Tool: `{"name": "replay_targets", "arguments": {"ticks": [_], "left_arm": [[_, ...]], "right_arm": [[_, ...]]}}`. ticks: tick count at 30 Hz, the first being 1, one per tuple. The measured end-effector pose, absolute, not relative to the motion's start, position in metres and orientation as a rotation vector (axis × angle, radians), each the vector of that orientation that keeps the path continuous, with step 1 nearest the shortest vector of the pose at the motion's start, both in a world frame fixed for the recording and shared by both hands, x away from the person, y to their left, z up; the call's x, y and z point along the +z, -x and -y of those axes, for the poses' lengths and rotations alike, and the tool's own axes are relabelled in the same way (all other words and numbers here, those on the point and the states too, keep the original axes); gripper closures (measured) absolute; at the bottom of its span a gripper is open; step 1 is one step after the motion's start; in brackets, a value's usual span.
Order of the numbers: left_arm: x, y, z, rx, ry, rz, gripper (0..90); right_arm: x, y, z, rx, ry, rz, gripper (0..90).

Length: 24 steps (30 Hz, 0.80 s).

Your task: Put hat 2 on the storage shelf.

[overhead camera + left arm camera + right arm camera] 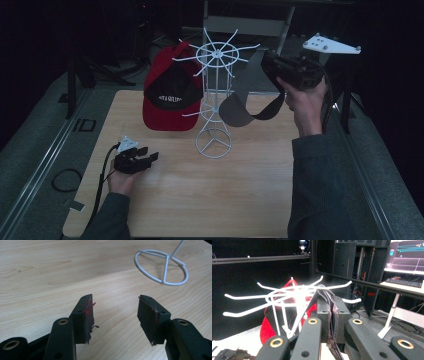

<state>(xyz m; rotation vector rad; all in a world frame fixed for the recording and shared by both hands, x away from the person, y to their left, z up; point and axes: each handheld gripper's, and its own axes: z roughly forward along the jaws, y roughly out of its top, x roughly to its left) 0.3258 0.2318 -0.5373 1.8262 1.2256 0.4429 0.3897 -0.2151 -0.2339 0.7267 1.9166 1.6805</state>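
**Rack mid-table, a cap on either side**

The rack (214, 95) stands on the table (200, 195) a little behind its middle, its ring base (161, 267) resting flat on the board. A cap (170, 92) hangs on the rack's left side, low enough to reach the table behind and left of the base. A second cap (250, 107) hangs at the rack's right, raised above the table, its top pinched in the right gripper (272, 62), which is up beside the rack's top prongs (287, 293). The left gripper (142, 157) sits low over the table's left front, left of and before the base, jaws apart with bare board between them.
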Motion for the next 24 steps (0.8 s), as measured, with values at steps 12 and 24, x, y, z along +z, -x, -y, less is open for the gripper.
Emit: {"name": "replay_targets", "arguments": {"ticks": [12,24], "left_arm": [[-0.538,-0.326,-0.232,0.442,-1.829,-1.228,47.3],[-0.538,-0.325,-0.231,0.443,-1.830,-1.227,47.1]], "right_arm": [[-0.257,-0.397,0.209,1.626,-0.762,-1.985,84.7],[-0.264,-0.393,0.223,1.607,-0.786,-1.956,58.3]]}}
